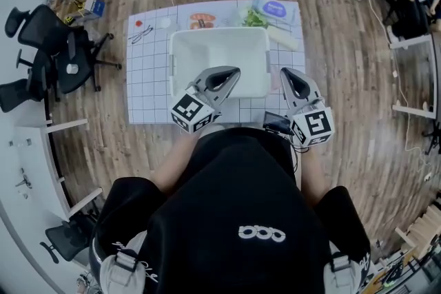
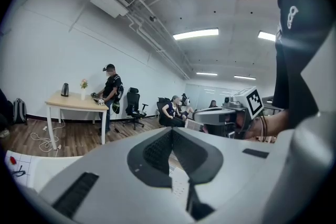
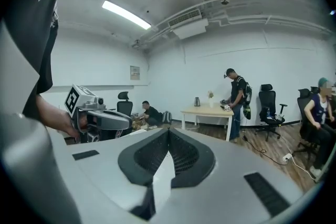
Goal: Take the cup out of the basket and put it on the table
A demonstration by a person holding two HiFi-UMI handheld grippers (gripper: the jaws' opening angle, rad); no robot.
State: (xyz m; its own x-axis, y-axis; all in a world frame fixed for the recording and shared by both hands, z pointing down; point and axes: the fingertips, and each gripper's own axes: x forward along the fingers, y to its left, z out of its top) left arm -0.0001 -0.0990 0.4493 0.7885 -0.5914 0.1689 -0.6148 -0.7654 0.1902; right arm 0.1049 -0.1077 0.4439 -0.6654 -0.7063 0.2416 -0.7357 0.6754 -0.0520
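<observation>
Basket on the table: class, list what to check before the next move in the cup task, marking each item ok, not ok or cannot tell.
1. Basket stands on the table: ok.
2. Cup visible inside basket: cannot tell, none shows.
3. Left gripper open to grasp: not ok, shut and empty.
4. Right gripper open: not ok, shut and empty.
5. Bare table beside basket for setting down: ok.

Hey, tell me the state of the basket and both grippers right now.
Basket: upright on the mat, nothing visible inside.
Left gripper: shut, empty.
Right gripper: shut, empty.
</observation>
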